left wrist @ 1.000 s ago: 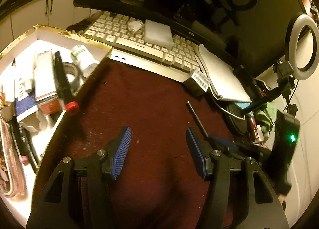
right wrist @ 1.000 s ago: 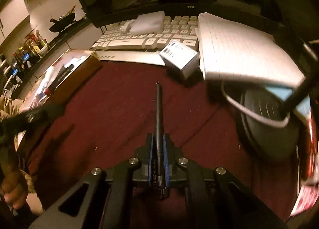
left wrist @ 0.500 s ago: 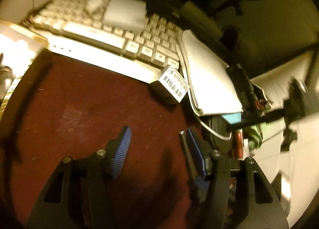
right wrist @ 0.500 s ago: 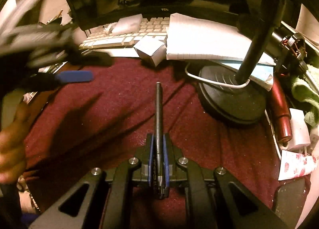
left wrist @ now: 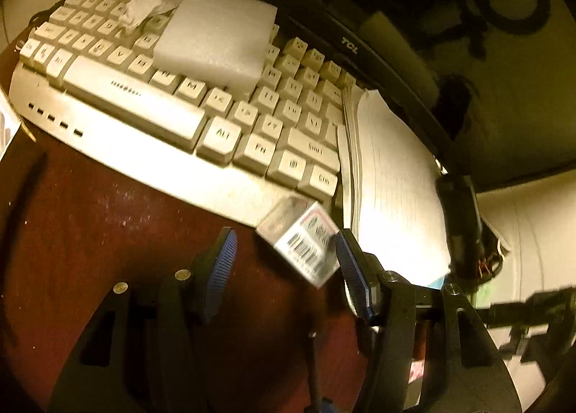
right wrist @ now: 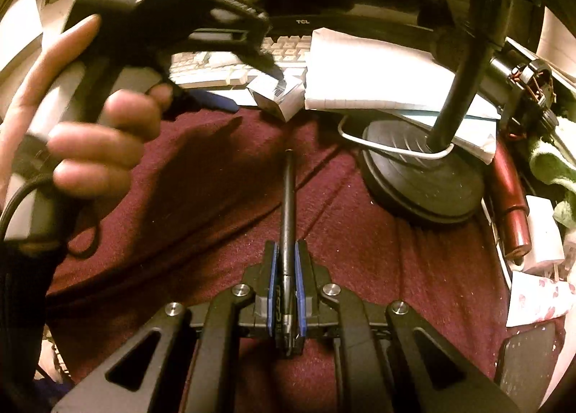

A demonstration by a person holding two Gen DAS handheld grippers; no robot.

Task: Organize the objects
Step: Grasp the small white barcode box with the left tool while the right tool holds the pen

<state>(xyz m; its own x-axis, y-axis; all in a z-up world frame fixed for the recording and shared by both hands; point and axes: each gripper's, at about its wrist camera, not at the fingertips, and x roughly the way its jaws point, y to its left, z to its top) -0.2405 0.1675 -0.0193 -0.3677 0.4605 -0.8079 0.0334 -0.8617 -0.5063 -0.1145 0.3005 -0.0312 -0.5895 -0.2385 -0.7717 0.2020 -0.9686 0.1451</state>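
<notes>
left gripper (left wrist: 284, 269) released, jaws wide, straddling the small barcoded box (left wrist: 304, 242) at the keyboard (left wrist: 151, 132) edge, lined up to pinch it | right gripper (right wrist: 284, 290) clenched on black pen (right wrist: 288, 204); pen points forward above the maroon cloth (right wrist: 216, 204), kept clear of the left's reach

A slim black pen (right wrist: 288, 211) is pointing away over the dark red cloth, its rear end pinched between blue pads, while a small white barcoded box (left wrist: 300, 242), apparently tilted, is lying against the keyboard's front edge.
</notes>
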